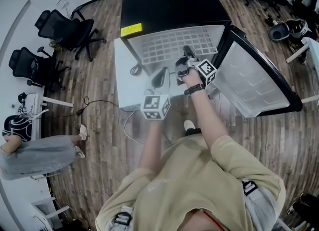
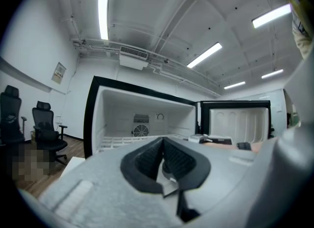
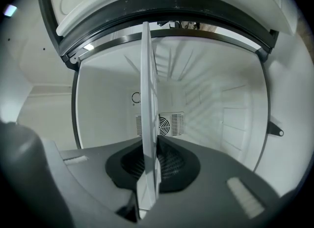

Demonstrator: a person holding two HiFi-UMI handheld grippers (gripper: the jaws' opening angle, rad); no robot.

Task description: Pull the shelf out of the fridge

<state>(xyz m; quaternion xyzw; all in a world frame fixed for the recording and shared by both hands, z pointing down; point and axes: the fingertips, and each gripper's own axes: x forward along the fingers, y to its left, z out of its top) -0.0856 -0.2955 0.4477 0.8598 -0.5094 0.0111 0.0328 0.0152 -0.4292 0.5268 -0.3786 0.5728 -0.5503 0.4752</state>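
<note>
A small black fridge (image 1: 174, 6) stands open, its door (image 1: 254, 80) swung out to the right. The white grid shelf (image 1: 174, 43) sticks out of the fridge's front. My right gripper (image 1: 188, 58) is shut on the shelf's front edge. In the right gripper view the shelf (image 3: 148, 99) shows edge-on as a thin white slab running between the closed pads of the right gripper (image 3: 149, 165). My left gripper (image 1: 160, 77) hovers just in front of the shelf, to the left, touching nothing. The left gripper (image 2: 163, 146) has its pads together and points at the open fridge (image 2: 142, 119).
A white low box (image 1: 127, 80) sits against the fridge's left front, with a cable (image 1: 94, 105) trailing over the wooden floor. Two office chairs (image 1: 65, 28) stand at the left. A seated person (image 1: 40, 150) is at the far left. A fan grille (image 3: 167, 124) marks the fridge's back wall.
</note>
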